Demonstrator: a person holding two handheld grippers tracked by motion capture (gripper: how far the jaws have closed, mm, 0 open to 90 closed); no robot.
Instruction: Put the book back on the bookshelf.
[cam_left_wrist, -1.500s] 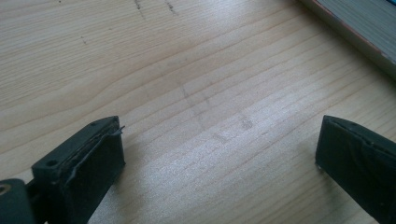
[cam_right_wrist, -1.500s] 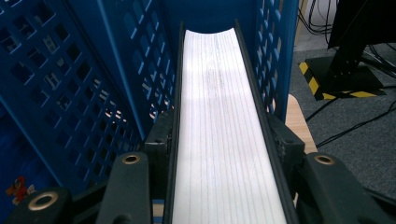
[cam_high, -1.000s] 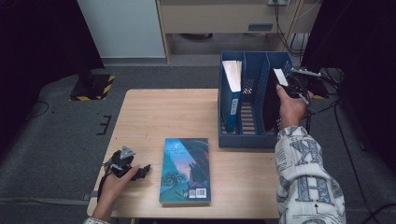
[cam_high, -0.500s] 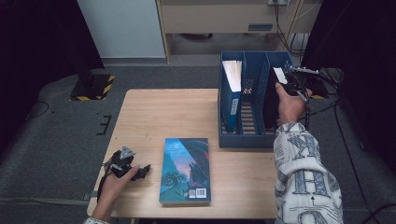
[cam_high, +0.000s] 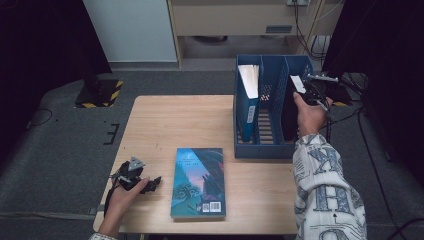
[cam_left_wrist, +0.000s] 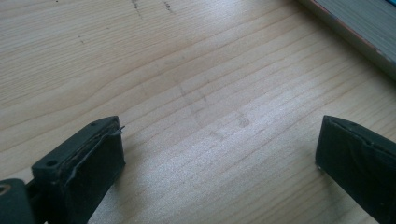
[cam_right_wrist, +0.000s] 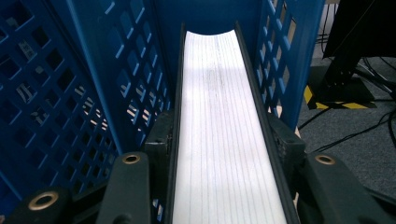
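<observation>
Almost nothing has moved since the earlier frames: both hands sit where they were, and the black-covered book (cam_high: 289, 107) stands at the same height in the blue file rack (cam_high: 260, 150). The right tongs (cam_high: 306, 90) are clamped on that book; the right gripper view looks straight along its white page edges (cam_right_wrist: 219, 140), with a dark cover edge pressed against each pad and the rack's perforated blue walls rising on either side. The book is upright in the rack's right compartment, its top corner showing pale above the rim, and it seems most of the way down, though whether its bottom edge rests on the rack floor is hidden. A blue-spined book (cam_high: 248, 97) already stands in the left compartment, leaning slightly against the wall. Judged from this, the filing is well underway: one volume is stowed, the second is nearly seated and only awaits release, and the teal illustrated book (cam_high: 198, 181) lies flat on the tabletop (cam_high: 165, 120), cover up with a barcode near the person, yet to be lifted. The left tongs (cam_high: 149, 185) rest just beside that book, spread wide and empty over bare wood grain (cam_left_wrist: 205, 107).
</observation>
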